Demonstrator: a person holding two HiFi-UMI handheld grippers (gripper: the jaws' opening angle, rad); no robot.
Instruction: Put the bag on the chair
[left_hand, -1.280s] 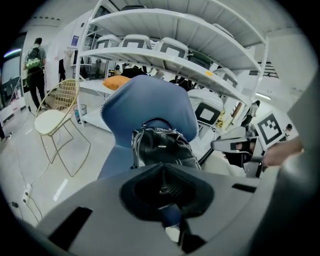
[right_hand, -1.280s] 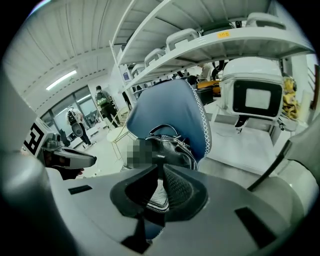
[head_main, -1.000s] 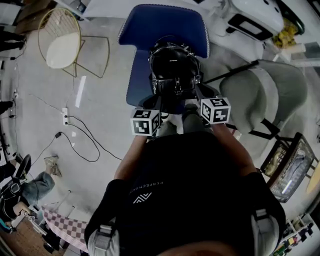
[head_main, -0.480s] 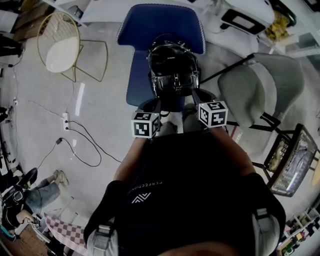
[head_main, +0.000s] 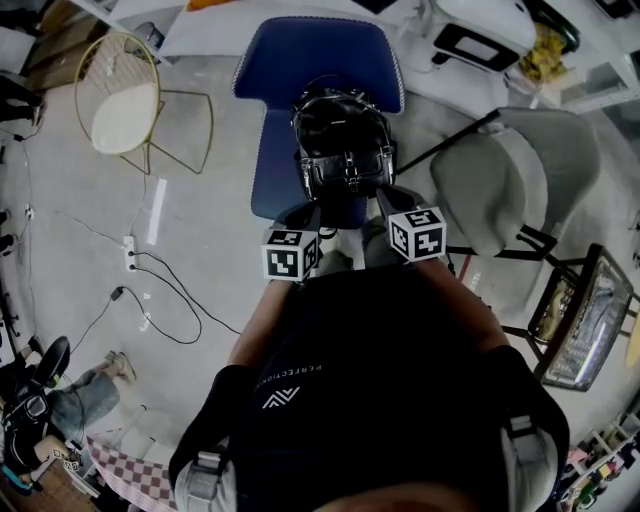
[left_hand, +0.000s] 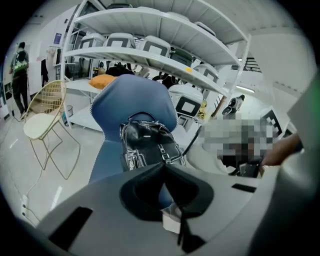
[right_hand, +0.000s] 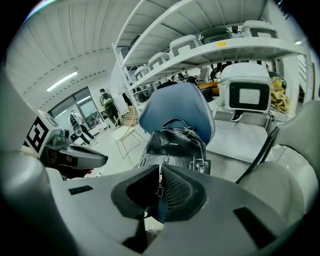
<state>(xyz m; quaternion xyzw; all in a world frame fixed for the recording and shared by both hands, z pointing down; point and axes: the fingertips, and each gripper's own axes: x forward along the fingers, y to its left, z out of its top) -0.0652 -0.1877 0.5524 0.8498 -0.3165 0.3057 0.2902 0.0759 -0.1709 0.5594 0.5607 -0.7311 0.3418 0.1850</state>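
A black leather bag (head_main: 345, 140) stands upright on the seat of the blue chair (head_main: 285, 150), leaning against its backrest. My left gripper (head_main: 305, 215) hangs shut just in front of the seat's near edge, with nothing between its jaws. My right gripper (head_main: 390, 198) is shut too, close to the bag's lower front but apart from it. In the left gripper view the bag (left_hand: 147, 145) and chair (left_hand: 135, 100) rise beyond the closed jaws (left_hand: 164, 167). The right gripper view shows the bag (right_hand: 175, 142) on the chair (right_hand: 175, 107) ahead of its closed jaws (right_hand: 160, 167).
A grey padded chair (head_main: 510, 180) stands right of the blue one. A gold wire chair (head_main: 125, 95) is at the far left, and cables (head_main: 150, 290) trail over the floor. White shelves (left_hand: 150, 30) with appliances stand behind. A wire basket (head_main: 585, 330) sits at the right.
Both grippers have drawn back a little from the bag toward the person's body. The bag has stayed on the chair.
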